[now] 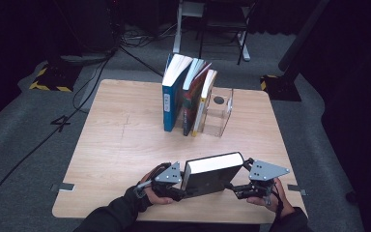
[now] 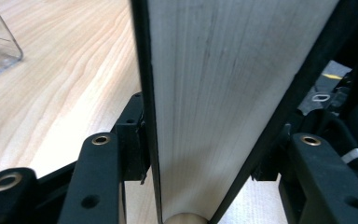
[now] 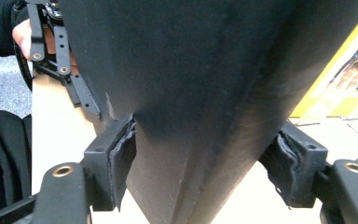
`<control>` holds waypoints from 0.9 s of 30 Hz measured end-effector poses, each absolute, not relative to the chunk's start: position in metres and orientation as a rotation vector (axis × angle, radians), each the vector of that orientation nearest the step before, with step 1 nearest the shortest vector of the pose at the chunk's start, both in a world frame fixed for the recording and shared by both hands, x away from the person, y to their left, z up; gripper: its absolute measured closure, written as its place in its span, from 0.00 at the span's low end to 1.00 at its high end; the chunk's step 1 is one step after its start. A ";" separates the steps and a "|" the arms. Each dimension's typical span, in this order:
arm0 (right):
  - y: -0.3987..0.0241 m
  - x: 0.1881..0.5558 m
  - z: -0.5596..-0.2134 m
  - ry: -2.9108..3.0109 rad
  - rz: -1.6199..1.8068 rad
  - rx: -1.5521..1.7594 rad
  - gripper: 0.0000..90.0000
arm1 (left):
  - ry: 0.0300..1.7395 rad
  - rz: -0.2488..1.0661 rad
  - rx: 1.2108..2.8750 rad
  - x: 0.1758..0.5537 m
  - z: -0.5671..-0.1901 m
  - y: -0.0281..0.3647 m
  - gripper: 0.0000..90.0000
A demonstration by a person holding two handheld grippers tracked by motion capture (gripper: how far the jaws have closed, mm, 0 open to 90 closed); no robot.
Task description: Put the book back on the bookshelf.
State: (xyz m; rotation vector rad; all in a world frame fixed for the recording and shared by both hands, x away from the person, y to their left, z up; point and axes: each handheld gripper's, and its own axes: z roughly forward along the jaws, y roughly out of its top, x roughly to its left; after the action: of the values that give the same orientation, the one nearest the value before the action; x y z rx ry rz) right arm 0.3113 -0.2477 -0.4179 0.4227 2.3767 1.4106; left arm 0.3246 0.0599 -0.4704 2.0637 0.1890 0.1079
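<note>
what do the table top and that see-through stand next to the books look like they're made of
Table top: looks like light wood or a wood-look laminate, matte, with grain lines plain in the left gripper view.
Clear stand: likely acrylic or similar hard plastic, glossy; the wood shows through it and its edges catch the light.

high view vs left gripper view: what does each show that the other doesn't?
High view alone: three upright books at the table's far side, both hands, the right tongs on the black book's other end. Left gripper view alone: the page edge close up, pads pressed on both covers. Both: the book, the left tongs, the wooden table, the clear bookend.
</note>
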 end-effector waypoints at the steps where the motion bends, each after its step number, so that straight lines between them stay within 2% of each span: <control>1: -0.249 0.310 -0.417 2.379 1.409 0.421 0.36 | 0.189 0.117 2.066 0.325 -0.470 0.060 0.56; 6: -0.253 0.309 -0.414 2.397 1.402 0.397 0.42 | 0.191 0.161 2.085 0.326 -0.469 0.060 0.54; 12: -0.258 0.306 -0.410 2.441 1.394 0.350 0.48 | 0.236 0.226 2.100 0.328 -0.466 0.062 0.45; 17: -0.258 0.301 -0.405 2.462 1.376 0.310 0.49 | 0.279 0.243 2.098 0.333 -0.467 0.063 0.39; 21: -0.255 0.301 -0.398 2.451 1.427 0.333 0.51 | 0.328 0.296 2.091 0.334 -0.467 0.062 0.27; 27: -0.243 0.300 -0.380 2.452 1.404 0.350 0.52 | 0.373 0.310 2.064 0.336 -0.471 0.060 0.27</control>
State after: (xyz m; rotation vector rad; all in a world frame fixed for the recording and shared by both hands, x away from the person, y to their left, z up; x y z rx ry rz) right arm 0.3002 -0.2432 -0.3805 0.3495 2.4519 1.4038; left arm 0.3358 0.0604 -0.4705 2.0636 0.3729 0.3104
